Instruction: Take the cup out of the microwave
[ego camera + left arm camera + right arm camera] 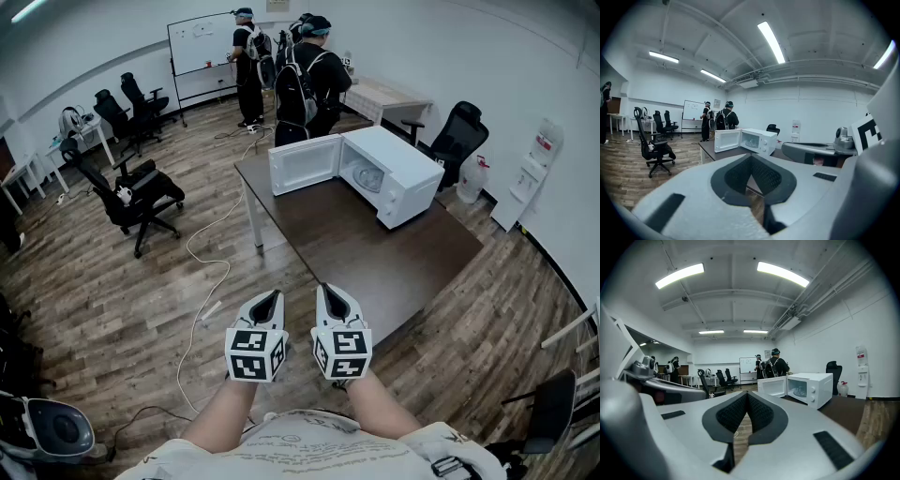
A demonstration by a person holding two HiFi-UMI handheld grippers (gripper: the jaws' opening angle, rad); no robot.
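Glass, apparently: expect a light, stiff, slick, breakable cup inside the open microwave, upper centre on the dark surface; pinch its rim, left tool and right tool closed empty, well short.

Cool, even white light comes from long ceiling tube lights, which burn out to flat white in both gripper views. Shadows around the surface are soft and faint. Every view bows hard at its edges; the gripper views have black corners. The near bodies of the left hand-held gripper and right hand-held gripper look soft.
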